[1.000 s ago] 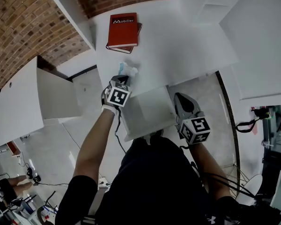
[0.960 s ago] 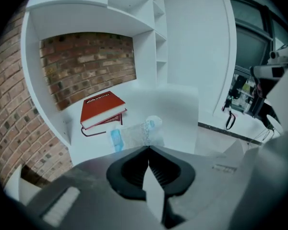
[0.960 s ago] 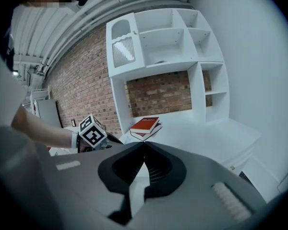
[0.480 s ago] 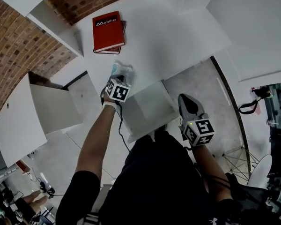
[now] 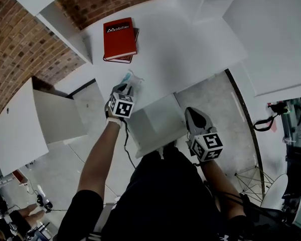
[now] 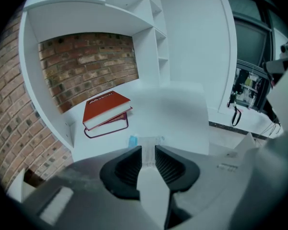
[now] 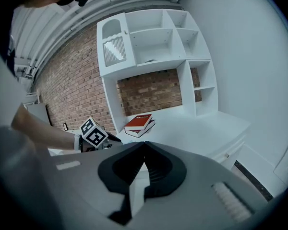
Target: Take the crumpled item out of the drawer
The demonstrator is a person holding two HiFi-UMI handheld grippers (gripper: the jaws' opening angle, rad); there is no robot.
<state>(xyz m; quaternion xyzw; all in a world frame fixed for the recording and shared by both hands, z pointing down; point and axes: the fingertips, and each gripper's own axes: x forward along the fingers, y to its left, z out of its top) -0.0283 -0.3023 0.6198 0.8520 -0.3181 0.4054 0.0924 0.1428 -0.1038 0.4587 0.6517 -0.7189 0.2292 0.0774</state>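
The crumpled item [image 5: 130,78], clear plastic with a blue edge, lies on the white desk top [image 5: 180,49] below the red book. My left gripper [image 5: 124,88] stands just behind it; its jaws have just been opening. In the left gripper view the crumpled item [image 6: 147,144] shows in the gap at the tips of my left gripper [image 6: 148,150], and the pads do not press on it. The white drawer [image 5: 158,125] stands pulled out under the desk edge. My right gripper [image 5: 192,115] hangs to the right of the drawer, and its jaws [image 7: 144,145] are shut with nothing between them.
A red book [image 5: 120,32] lies on a second book at the back of the desk, by the brick wall [image 5: 25,49]. White shelves [image 7: 153,42] rise over the desk. A white cabinet door [image 5: 17,122] stands open at the left. The person's legs fill the foreground.
My left gripper has let go of the crumpled item, which now rests on the desk in front of its parted jaws. The right gripper stays beside the drawer.
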